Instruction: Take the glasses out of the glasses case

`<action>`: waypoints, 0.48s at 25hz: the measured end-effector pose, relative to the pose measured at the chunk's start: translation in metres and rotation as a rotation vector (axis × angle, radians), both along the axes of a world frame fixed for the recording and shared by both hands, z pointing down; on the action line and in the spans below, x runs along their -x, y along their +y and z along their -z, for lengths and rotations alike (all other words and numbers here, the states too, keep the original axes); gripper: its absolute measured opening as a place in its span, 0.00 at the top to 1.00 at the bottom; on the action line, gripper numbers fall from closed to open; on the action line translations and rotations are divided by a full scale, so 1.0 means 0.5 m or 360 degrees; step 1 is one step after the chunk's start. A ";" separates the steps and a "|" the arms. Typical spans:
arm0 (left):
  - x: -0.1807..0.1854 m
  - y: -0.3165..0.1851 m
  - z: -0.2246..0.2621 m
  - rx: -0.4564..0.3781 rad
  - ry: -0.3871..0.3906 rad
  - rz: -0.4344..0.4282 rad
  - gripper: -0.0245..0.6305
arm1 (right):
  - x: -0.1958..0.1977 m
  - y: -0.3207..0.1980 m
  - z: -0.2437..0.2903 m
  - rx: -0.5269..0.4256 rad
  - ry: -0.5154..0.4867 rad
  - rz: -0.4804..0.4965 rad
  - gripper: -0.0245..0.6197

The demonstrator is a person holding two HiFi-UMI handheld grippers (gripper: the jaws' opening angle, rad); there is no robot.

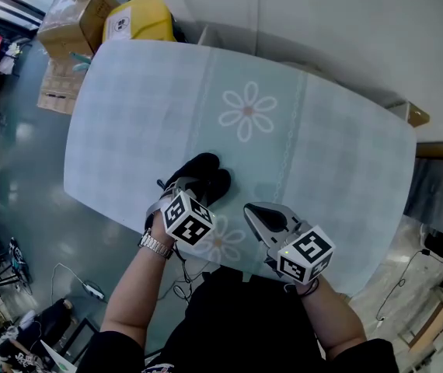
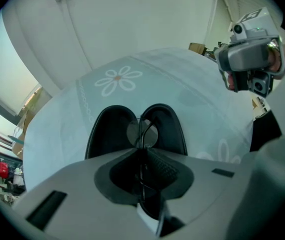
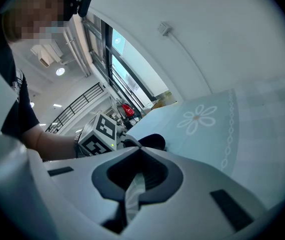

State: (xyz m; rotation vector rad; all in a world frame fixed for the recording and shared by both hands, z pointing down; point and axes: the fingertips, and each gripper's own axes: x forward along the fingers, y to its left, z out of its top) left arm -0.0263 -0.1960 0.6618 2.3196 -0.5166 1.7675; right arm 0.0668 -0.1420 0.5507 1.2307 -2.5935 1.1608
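Note:
The black glasses case (image 1: pixel 206 175) lies open on the table near its front edge, its two halves (image 2: pixel 111 130) spread side by side. My left gripper (image 1: pixel 193 188) is over the case and shut on the thin-framed glasses (image 2: pixel 142 133). One round lens shows just past the jaw tips (image 2: pixel 142 151), above the middle of the case. My right gripper (image 1: pixel 255 213) hovers to the right of the case, apart from it, with its jaws shut (image 3: pixel 140 153) on nothing. In the right gripper view the case (image 3: pixel 153 141) shows beside the left gripper's marker cube (image 3: pixel 98 134).
The table (image 1: pixel 136 115) wears a pale blue cloth with white flower prints (image 1: pixel 247 112). Cardboard boxes (image 1: pixel 78 18) and a yellow box (image 1: pixel 140 18) stand on the floor past the far left corner. A wall runs behind the table.

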 end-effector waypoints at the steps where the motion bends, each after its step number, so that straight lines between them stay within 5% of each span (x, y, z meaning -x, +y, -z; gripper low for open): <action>1: 0.001 -0.001 0.001 -0.0004 0.0001 0.0000 0.85 | 0.001 -0.002 0.001 -0.0001 0.0001 -0.0001 0.93; 12: 0.000 -0.007 0.053 -0.0116 0.0150 0.0070 0.87 | 0.008 0.000 0.020 -0.0034 0.0015 -0.0004 0.93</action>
